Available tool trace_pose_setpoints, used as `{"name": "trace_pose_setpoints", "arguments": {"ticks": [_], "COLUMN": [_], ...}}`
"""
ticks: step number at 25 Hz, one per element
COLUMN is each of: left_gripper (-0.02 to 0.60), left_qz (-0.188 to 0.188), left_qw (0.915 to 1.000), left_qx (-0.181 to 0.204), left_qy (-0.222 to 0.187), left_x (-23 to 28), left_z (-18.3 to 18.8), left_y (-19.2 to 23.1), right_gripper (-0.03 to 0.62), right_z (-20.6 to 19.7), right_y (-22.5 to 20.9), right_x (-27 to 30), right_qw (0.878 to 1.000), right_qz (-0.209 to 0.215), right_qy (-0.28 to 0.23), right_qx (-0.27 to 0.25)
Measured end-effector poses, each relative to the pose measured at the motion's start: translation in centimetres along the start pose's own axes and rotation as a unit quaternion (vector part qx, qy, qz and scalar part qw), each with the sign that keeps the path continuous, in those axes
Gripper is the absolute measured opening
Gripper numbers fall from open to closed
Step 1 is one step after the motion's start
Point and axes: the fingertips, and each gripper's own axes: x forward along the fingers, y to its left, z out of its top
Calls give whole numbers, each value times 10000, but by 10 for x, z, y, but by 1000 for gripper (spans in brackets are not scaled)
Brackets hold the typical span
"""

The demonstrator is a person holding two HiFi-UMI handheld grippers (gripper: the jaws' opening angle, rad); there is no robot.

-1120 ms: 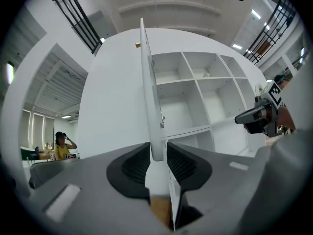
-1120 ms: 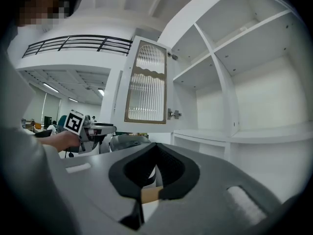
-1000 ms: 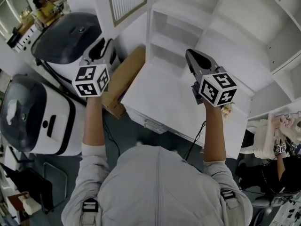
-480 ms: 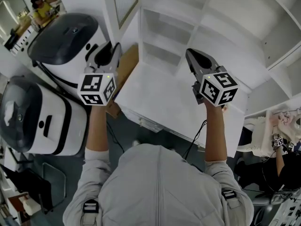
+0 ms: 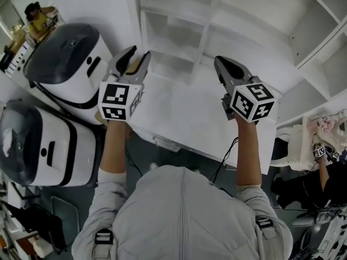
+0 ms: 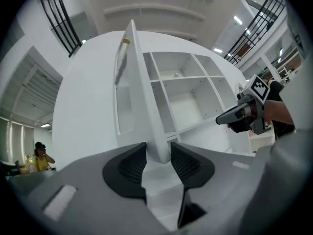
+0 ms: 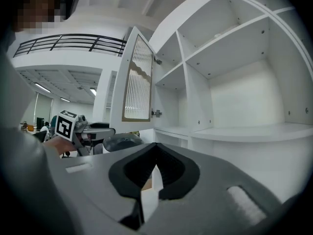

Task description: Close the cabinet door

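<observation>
Found jaws of left gripper (image 6: pixel 157 152) opening about near edge of cabinet door (image 6: pixel 141 97), swung out at left of cabinet (image 6: pixel 188 104). Found jaws of right gripper (image 7: pixel 155 148) closed, empty, right of door.

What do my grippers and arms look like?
Both the left gripper and right gripper are grey two-jaw tools with dark ribbed pads, each carrying a white cube with black square markers. A black cable hangs from the right one. You wear a grey short-sleeved top. The left jaws are opening, white cabinet door's edge between.
</observation>
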Motion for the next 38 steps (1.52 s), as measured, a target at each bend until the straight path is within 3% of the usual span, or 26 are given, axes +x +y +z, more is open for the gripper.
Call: {"name": "trace_pose_setpoints", "arguments": {"ticks": [4, 11, 15, 22, 28, 38], "left_gripper": [181, 179, 172, 151, 49, 28], "left_qz": [-622, -1116, -1329, -1315, -1207, -992], "left_qw": [9964, 9925, 9877, 9868, 9896, 9923], "left_qx": [-561, -494, -819, -906, -775, -734], "left_qy": [-142, -114, -26, -252, -111, -93], "left_x": [30, 102, 131, 158, 187, 216], "left_z": [7, 18, 20, 21, 18, 17], "left_y": [-25, -68, -74, -79, -72, -69], "right_gripper": [2, 2, 2, 2, 2, 2], "right_z": [-6, -3, -2, -10, -10, -13], "right_y": [-18, -44, -55, -87, -103, -116], "right_x": [-16, -45, -53, -56, -49, -50], "right_qw": [9996, 9962, 9946, 9903, 9895, 9885], "right_qz": [-273, -863, -1034, -1364, -1408, -1467], "right_qy": [42, 19, -10, 11, -10, -21], "right_qx": [105, 128, 114, 262, 317, 369]}}
